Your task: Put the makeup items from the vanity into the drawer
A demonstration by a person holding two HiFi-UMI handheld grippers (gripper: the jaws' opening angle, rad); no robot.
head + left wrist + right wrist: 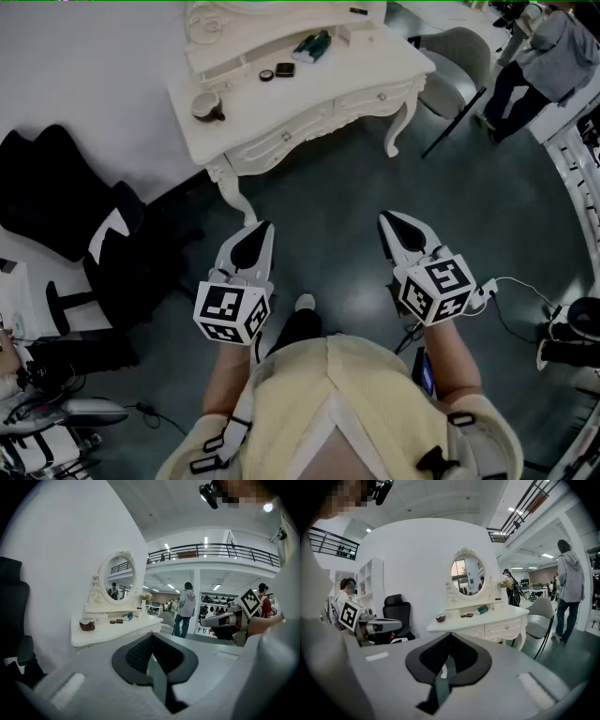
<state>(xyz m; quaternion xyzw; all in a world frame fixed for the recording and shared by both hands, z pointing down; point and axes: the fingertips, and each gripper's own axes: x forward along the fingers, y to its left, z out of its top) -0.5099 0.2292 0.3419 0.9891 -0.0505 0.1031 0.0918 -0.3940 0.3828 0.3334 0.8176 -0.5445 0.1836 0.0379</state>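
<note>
Left gripper (260,229) and right gripper (388,221) both have their jaws pressed together on nothing. They are held side by side over the dark floor (328,192), well short of the vanity (281,111).

The makeup items lie on the vanity top, back toward the mirror (468,576). A teal case (312,45) is farthest right, with a dark square compact (285,69) and a small round compact (267,75) just beside each other. A brown cup (205,105) sits near the left edge.

Below the scalloped front edge, the drawer (379,97) is flush and closed. Bare floor lies open between the grippers and the curved legs. A black office chair (56,187) crowds the left side. A grey chair (459,61) stands at the vanity's right end, and a person (544,47) stands beyond it.
</note>
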